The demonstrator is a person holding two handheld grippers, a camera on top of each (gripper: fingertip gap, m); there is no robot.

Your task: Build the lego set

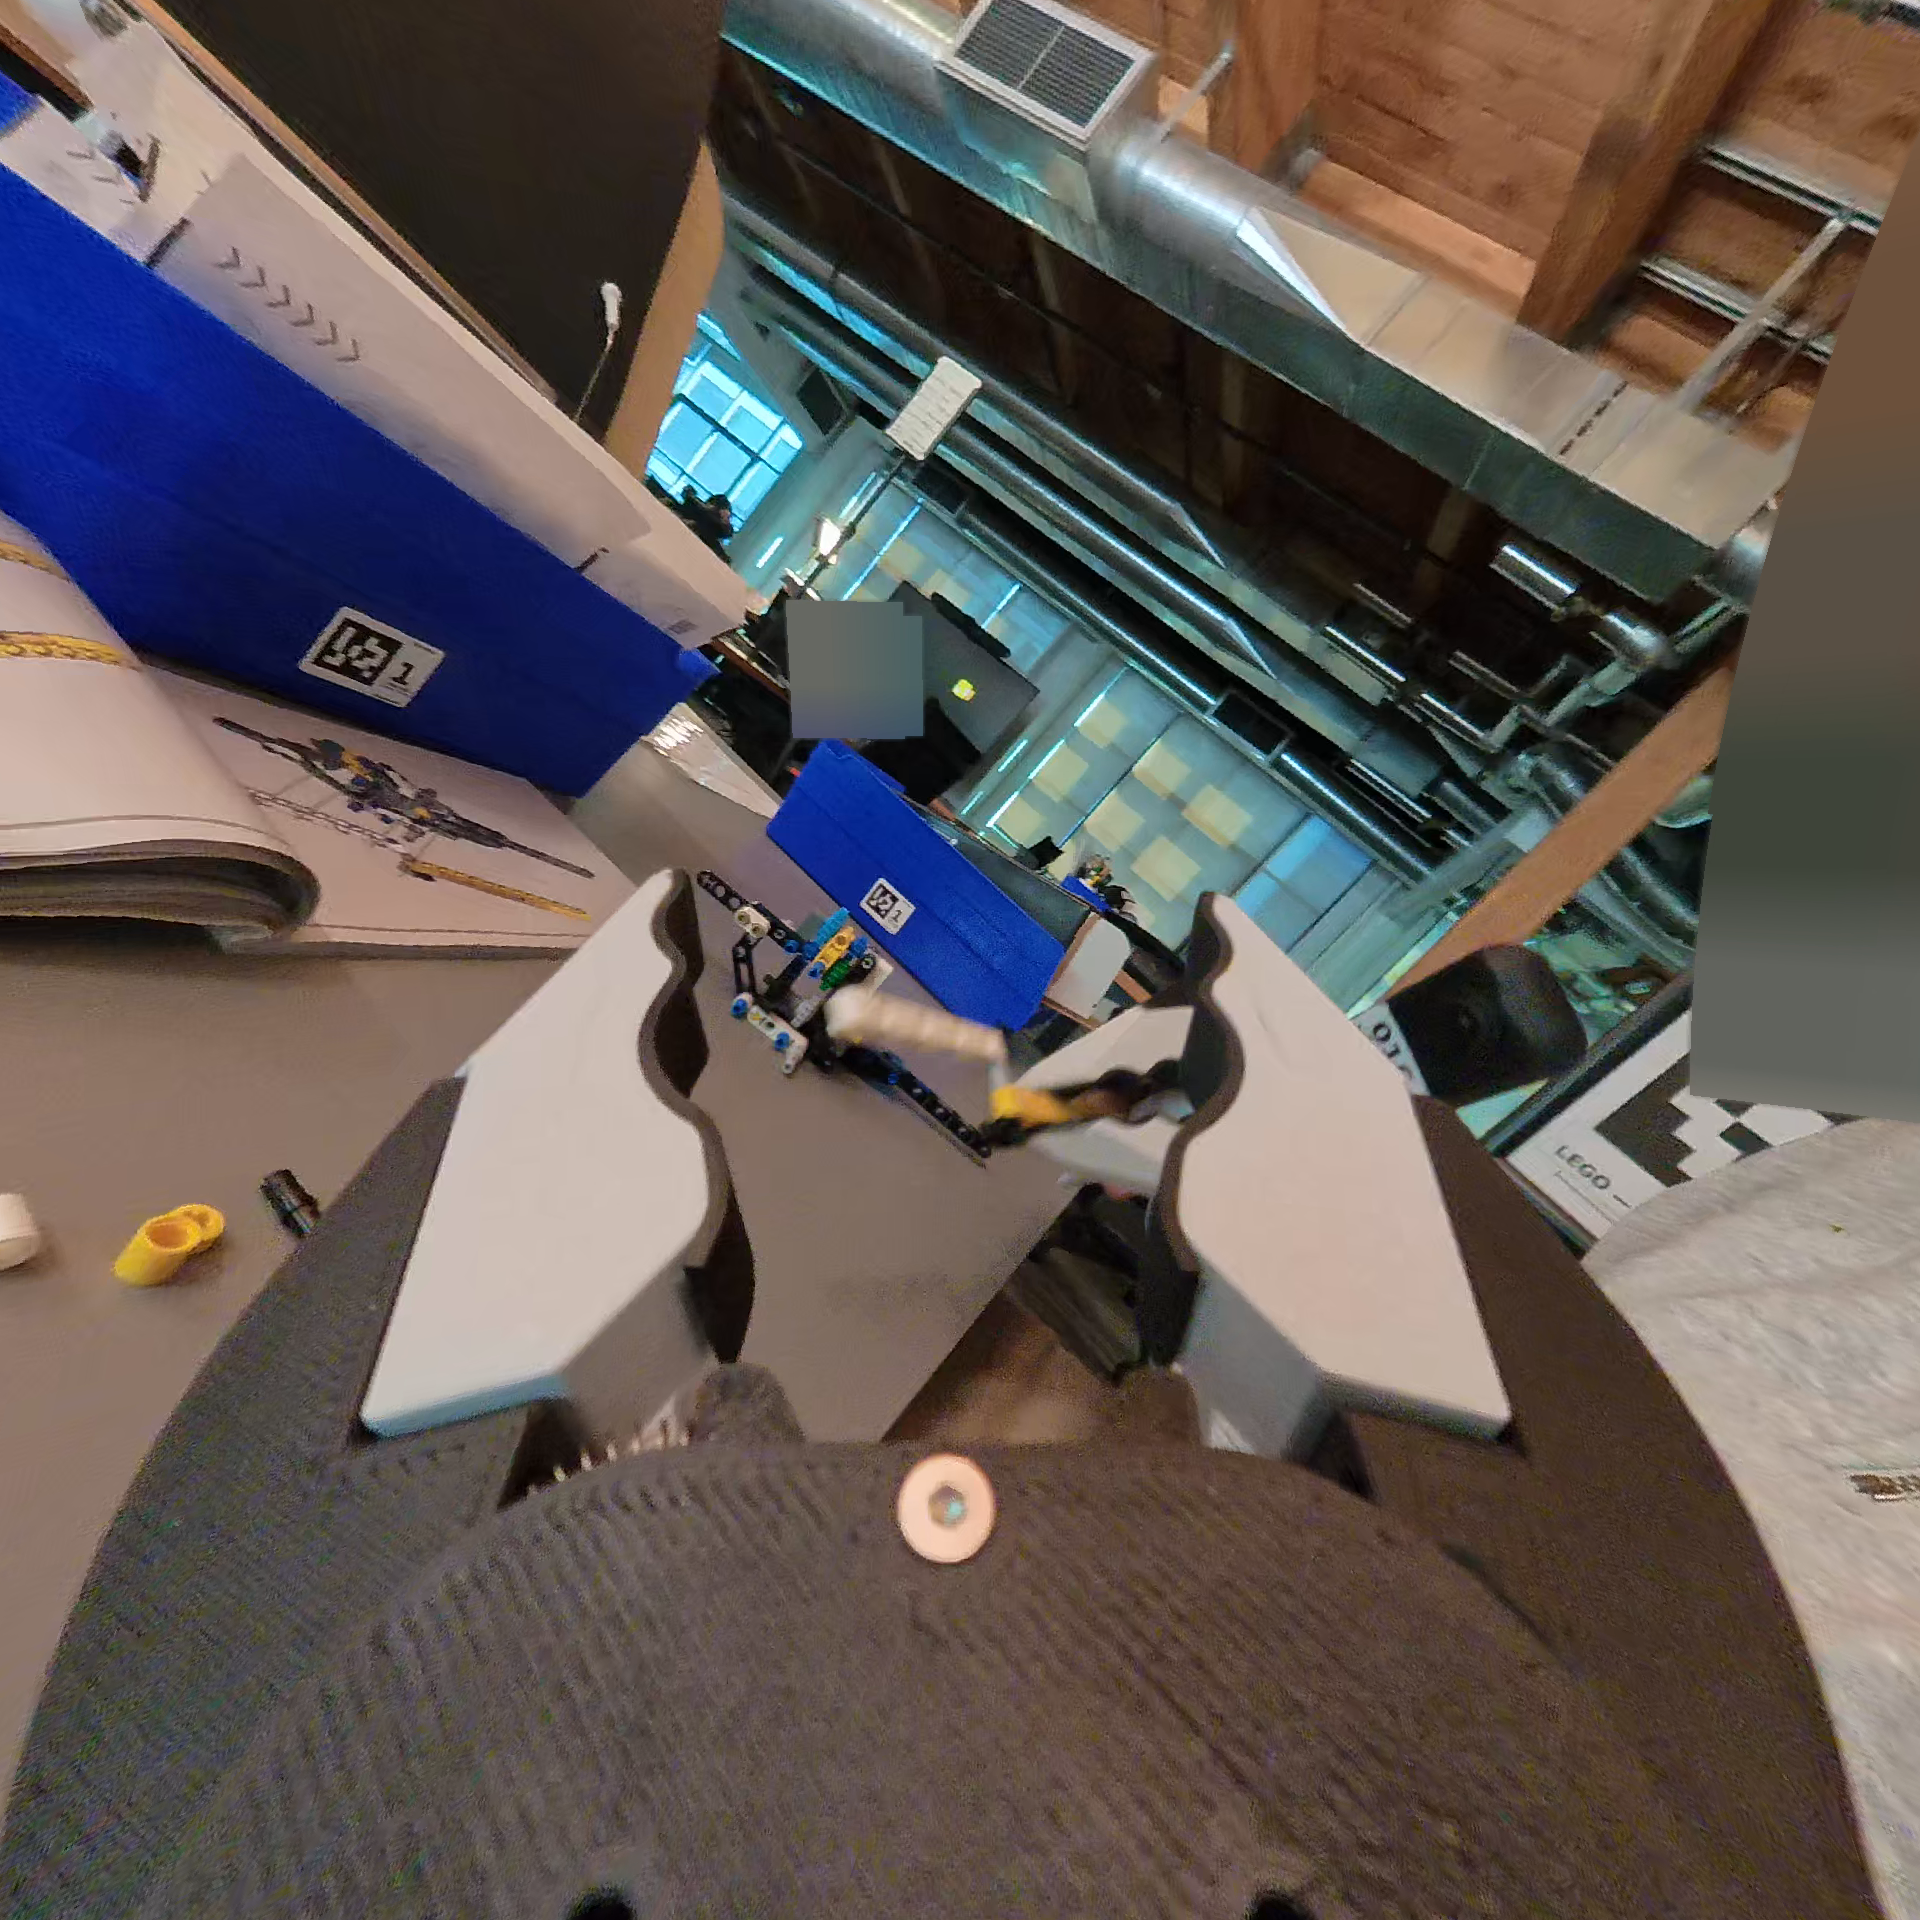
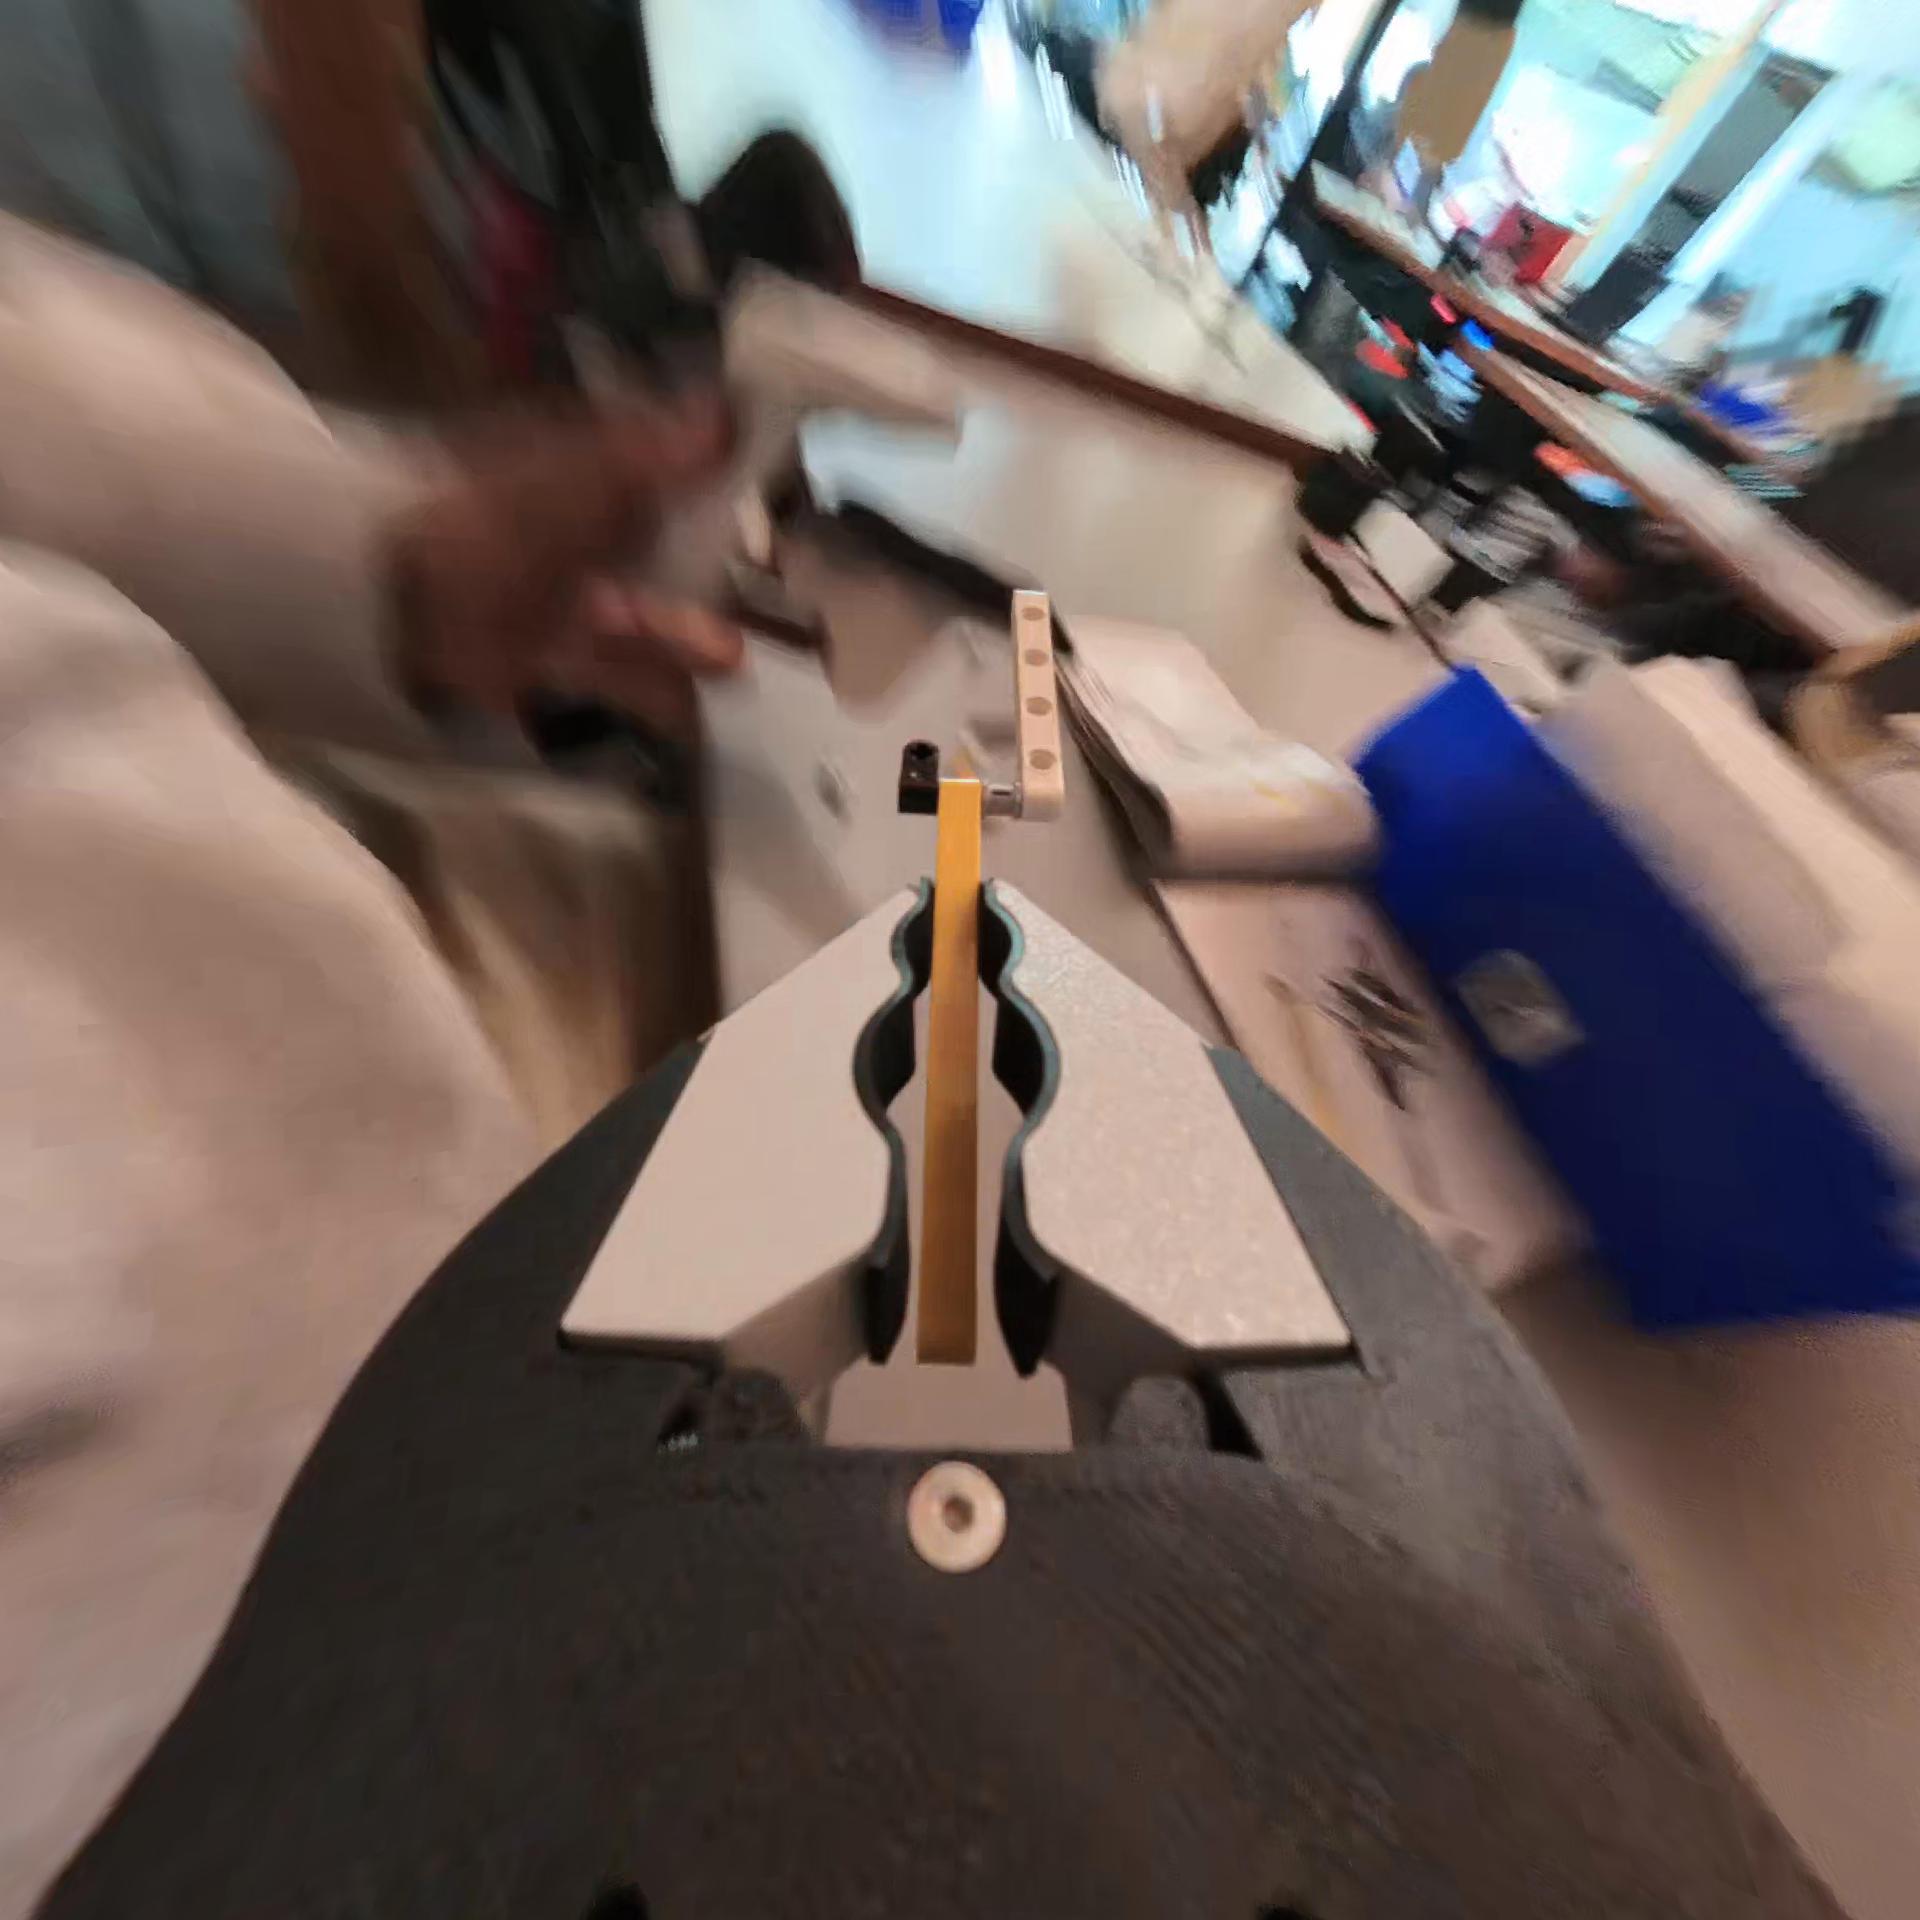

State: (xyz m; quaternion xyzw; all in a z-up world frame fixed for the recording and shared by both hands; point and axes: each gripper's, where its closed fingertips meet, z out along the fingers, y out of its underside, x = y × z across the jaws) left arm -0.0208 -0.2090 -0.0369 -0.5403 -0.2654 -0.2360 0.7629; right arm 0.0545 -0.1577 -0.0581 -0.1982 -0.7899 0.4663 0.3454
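My left gripper (image 1: 940,914) is open and empty, its jaws wide apart above the grey table (image 1: 852,1226). Beyond it a partly built lego assembly (image 1: 800,977) of black, blue, yellow and white pieces lies on the table. My right gripper (image 2: 954,894) is shut on a long yellow beam (image 2: 951,1091). At the beam's far end sit a small black connector (image 2: 916,774) and a white beam with holes (image 2: 1037,707). In the left wrist view the right gripper (image 1: 1101,1070) comes in from the right, and the white beam (image 1: 914,1023) hovers beside the assembly.
An open instruction booklet (image 1: 156,790) lies at the left, with a blue bin (image 1: 260,520) behind it and another (image 1: 914,914) past the assembly. A yellow piece (image 1: 166,1242), a black pin (image 1: 289,1200) and a white piece (image 1: 12,1231) lie loose. The right wrist view is blurred, showing a hand (image 2: 540,561) and a blue bin (image 2: 1621,987). The grippers' ends are close to 10 cm from one another. Measured from the fingertips, the black pin (image 1: 289,1200) is 9 cm or so from the left gripper and 20 cm from the right.
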